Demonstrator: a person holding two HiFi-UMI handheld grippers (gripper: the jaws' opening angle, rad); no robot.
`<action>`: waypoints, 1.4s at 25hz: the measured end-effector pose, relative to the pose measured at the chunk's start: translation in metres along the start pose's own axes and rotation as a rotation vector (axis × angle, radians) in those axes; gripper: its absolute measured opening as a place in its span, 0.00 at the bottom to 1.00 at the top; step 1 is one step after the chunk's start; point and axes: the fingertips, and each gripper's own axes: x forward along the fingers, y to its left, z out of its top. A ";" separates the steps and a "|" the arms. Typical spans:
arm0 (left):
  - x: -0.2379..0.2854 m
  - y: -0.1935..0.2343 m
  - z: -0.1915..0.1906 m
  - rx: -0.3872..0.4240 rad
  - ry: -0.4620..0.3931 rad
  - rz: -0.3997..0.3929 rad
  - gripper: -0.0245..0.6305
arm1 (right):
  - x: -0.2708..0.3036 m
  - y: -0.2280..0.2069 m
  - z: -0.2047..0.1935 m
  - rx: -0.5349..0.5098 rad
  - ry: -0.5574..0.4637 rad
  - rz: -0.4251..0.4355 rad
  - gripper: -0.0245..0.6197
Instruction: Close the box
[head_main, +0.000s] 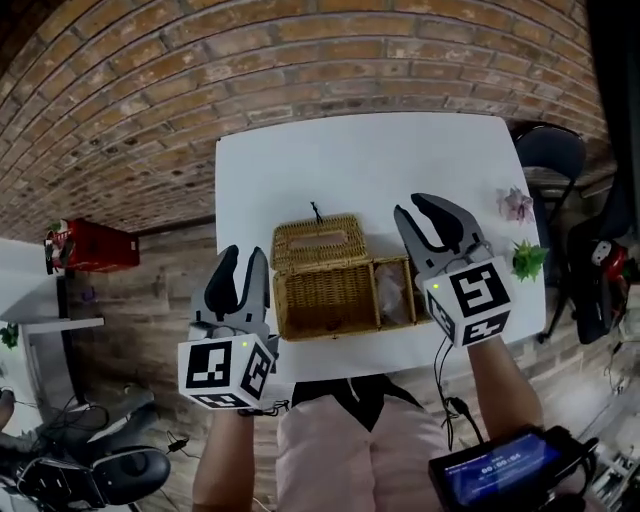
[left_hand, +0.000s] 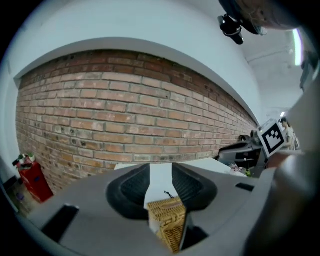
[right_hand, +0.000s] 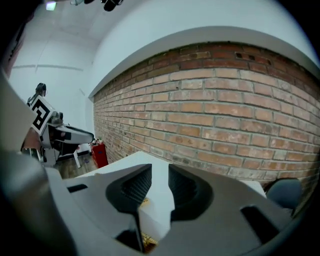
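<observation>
A woven wicker box (head_main: 325, 295) stands near the front edge of the white table (head_main: 360, 160). Its left part is covered by a lid (head_main: 320, 242) with a small black loop at the back. The right compartment (head_main: 395, 292) lies uncovered, with something pale inside. My left gripper (head_main: 243, 262) hovers just left of the box, open and empty. My right gripper (head_main: 427, 212) hangs over the box's right end, open, nothing between its fingers. In the left gripper view the box (left_hand: 169, 222) shows through the gap of the left gripper (left_hand: 161, 172). The right gripper (right_hand: 160, 175) faces the table and brick wall.
A small green plant (head_main: 527, 260) and a pale pink flower (head_main: 517, 205) sit at the table's right edge. A dark chair (head_main: 550, 150) stands to the right, a red object (head_main: 90, 247) on the floor to the left. A handheld screen (head_main: 500, 465) shows bottom right.
</observation>
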 end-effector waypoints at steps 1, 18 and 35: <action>0.008 0.005 -0.007 -0.029 0.026 -0.010 0.26 | 0.007 -0.004 -0.007 0.015 0.031 0.011 0.20; 0.093 0.045 -0.134 -0.554 0.556 -0.321 0.35 | 0.104 0.025 -0.126 0.487 0.611 0.591 0.21; 0.114 0.012 -0.159 -1.080 0.723 -0.557 0.41 | 0.110 0.056 -0.134 0.979 0.884 0.979 0.21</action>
